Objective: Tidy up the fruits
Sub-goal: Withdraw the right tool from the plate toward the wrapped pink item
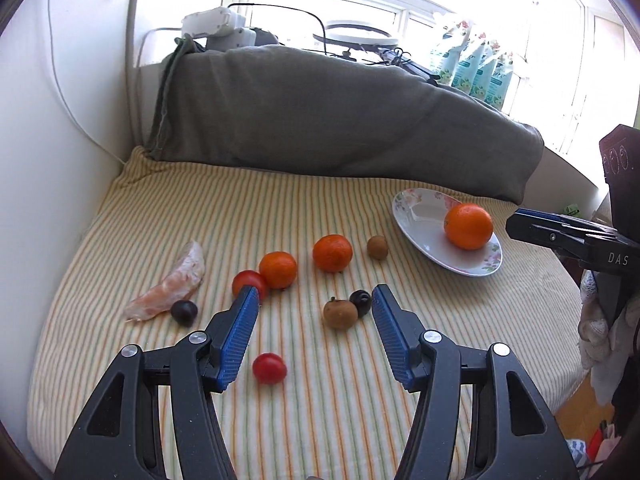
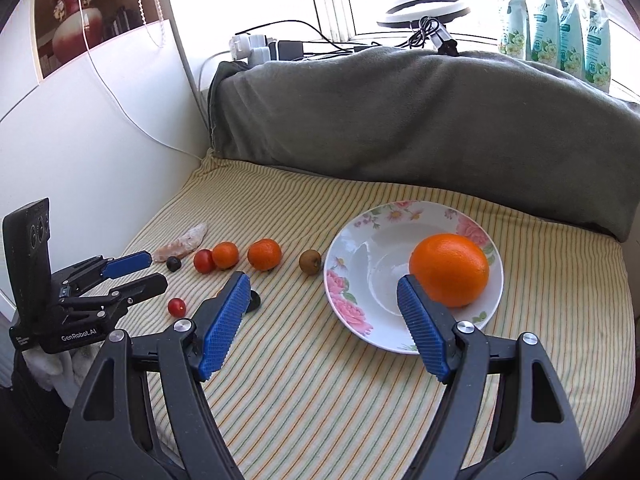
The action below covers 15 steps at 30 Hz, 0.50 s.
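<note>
Tangerines look soft-skinned and light, so I'd pinch one gently at its middle, both hand-held grippers gaping empty.

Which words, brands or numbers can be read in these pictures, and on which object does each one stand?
"GenRobot.AI": white print on the black body of the left gripper, right wrist view.
"DAS": white letters on the body of the right gripper, cut off by the picture edge, left wrist view.
Labels on the teal floral packages by the window: too small and blurred to read.
The floral plate bears no text.
</note>
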Each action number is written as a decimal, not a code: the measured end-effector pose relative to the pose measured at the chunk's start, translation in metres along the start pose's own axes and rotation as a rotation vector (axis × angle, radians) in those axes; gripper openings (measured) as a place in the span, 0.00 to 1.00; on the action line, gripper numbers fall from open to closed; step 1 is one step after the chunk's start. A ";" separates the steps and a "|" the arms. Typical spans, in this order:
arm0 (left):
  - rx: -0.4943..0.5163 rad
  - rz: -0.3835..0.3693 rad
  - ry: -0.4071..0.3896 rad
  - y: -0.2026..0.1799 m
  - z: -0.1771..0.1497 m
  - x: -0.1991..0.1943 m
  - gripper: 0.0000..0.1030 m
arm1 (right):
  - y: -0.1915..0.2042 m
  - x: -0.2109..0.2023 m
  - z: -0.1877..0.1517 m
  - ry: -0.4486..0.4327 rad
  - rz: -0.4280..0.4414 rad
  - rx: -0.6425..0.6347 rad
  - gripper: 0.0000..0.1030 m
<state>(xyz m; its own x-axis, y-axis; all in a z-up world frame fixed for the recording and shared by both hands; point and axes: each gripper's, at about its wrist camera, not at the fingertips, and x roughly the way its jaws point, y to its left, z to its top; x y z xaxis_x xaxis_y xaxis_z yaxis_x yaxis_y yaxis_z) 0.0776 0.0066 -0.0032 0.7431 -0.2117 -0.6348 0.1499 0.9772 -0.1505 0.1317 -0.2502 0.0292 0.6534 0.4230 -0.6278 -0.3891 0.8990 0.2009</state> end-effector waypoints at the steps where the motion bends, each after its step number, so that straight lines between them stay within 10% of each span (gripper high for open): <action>1: -0.012 0.012 -0.001 0.007 -0.002 -0.002 0.57 | 0.003 0.003 0.001 0.008 0.012 -0.002 0.76; 15: -0.216 0.122 0.016 0.095 -0.026 -0.015 0.57 | 0.055 0.066 0.032 0.109 0.162 -0.034 0.76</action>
<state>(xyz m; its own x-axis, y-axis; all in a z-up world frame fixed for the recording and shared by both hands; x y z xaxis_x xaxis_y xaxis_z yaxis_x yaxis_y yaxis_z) 0.0640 0.1023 -0.0275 0.7364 -0.0947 -0.6699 -0.0840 0.9697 -0.2294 0.1743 -0.1691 0.0225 0.5069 0.5451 -0.6677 -0.5064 0.8152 0.2811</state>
